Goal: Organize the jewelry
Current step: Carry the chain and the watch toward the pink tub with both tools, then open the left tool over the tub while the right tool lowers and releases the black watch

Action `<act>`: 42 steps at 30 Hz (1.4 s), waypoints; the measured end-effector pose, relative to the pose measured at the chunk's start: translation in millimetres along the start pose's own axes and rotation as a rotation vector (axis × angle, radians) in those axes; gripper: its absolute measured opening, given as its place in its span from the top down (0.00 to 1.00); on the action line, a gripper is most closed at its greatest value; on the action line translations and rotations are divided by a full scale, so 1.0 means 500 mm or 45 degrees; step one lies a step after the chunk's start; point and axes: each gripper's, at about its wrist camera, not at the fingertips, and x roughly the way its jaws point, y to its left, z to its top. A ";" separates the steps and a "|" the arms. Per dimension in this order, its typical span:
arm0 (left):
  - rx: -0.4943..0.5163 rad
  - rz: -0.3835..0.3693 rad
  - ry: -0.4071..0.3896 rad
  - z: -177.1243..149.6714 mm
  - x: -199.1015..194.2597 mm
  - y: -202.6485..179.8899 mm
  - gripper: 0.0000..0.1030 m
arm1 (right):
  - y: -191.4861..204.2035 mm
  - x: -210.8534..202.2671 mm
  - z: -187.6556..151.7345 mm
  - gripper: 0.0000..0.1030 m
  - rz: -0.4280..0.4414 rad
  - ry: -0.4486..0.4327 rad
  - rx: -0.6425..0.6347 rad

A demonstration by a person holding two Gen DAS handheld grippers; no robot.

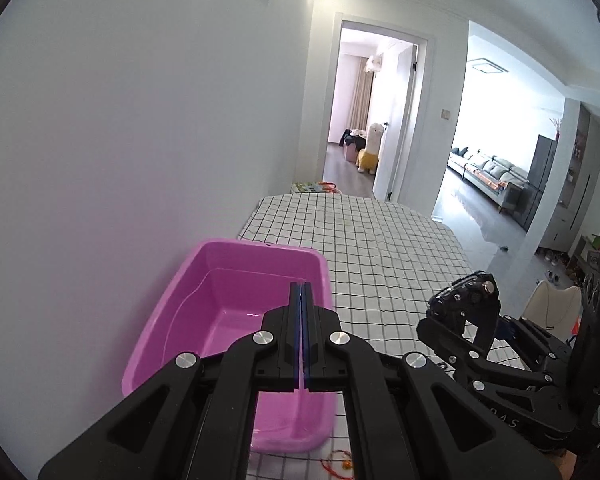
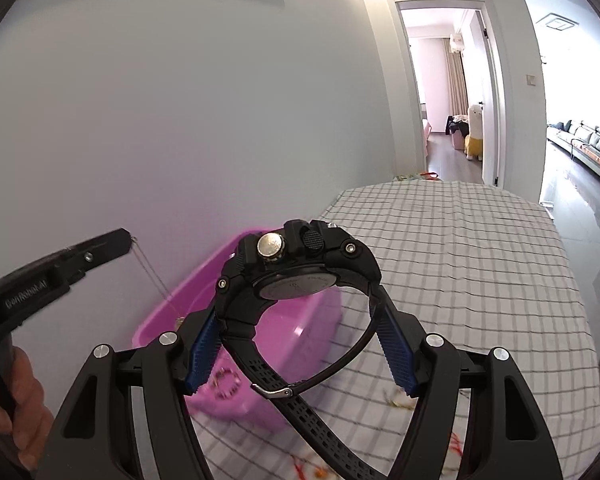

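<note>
Right gripper [image 2: 300,332] is gripping a black watch [image 2: 296,268], blue pads pressing the case and strap from both sides, jaws standing wide around it. The watch is hanging in the air above the near edge of the pink tub [image 2: 236,312], case on its side with the crown facing the camera, and the buckled strap [image 2: 300,408] is trailing down toward the lens.

Left gripper [image 1: 301,340] is fully closed, blue pads meeting. From the right wrist view it is pinching a thin chain [image 2: 152,276] at the tip; the chain is dangling down toward the tub and a small pendant at its end is barely readable. A hand [image 2: 28,412] is holding that tool at the lower left.

The pink tub [image 1: 228,312] is sitting on the checked tablecloth [image 1: 380,248], against the white wall [image 1: 120,140]. A bead bracelet [image 2: 226,384] is lying just beside the tub, blurred. A red cord piece [image 1: 340,460] is lying on the cloth at the near edge. Rest of the cloth beyond the tub is bare.

Behind: an open doorway [image 1: 376,112] with a plush toy [image 1: 370,148], a sofa [image 1: 492,176] at right.
</note>
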 end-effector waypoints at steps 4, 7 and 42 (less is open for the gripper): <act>-0.029 0.011 0.068 0.006 0.070 0.046 0.99 | 0.043 0.090 0.021 0.35 0.027 0.073 -0.023; -0.062 0.046 0.114 -0.006 0.120 0.077 0.99 | 0.058 0.157 0.027 0.35 0.050 0.133 -0.041; -0.343 0.370 0.617 -0.191 0.336 0.252 0.54 | 0.101 0.467 -0.047 0.34 0.060 0.666 -0.246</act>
